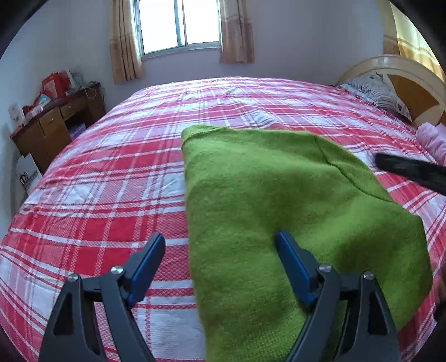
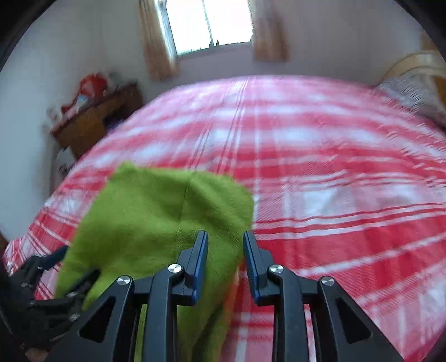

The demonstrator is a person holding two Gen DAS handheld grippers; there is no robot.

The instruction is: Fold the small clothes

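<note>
Cloth: a green cloth [image 1: 292, 208] is lying flat on the bed [image 1: 111, 172], near its front edge, partly folded, with a seam running across its far right part.
Cloth edges: its left edge is running straight away from the left camera; the far left corner is sitting square on the sheet.
Open room: plaid sheet is lying bare to the left of the cloth and beyond it, up to the wall under the window [image 1: 178, 25]. A desk [image 1: 55, 122] is standing beside the bed's far left corner; a pillow [image 1: 376, 89] and headboard [image 1: 404, 75] are closing the right side.
Left view only: a pink bundle [image 1: 432, 139] is lying at the right edge of the bed, and a dark finger of the other gripper is poking in from the right.
Right view only: this view is blurring; the left gripper's [image 2: 67, 267] black frame is showing at the lower left, over the cloth's edge.
Left gripper [image 1: 220, 245]: jaws are standing wide apart, straddling the cloth's left edge and pressing on nothing, tilting down toward the bed.
Right gripper [image 2: 225, 242]: jaws are standing narrowly apart over the cloth's [image 2: 156, 222] right edge; whether the pads are pinching fabric I cannot tell.
</note>
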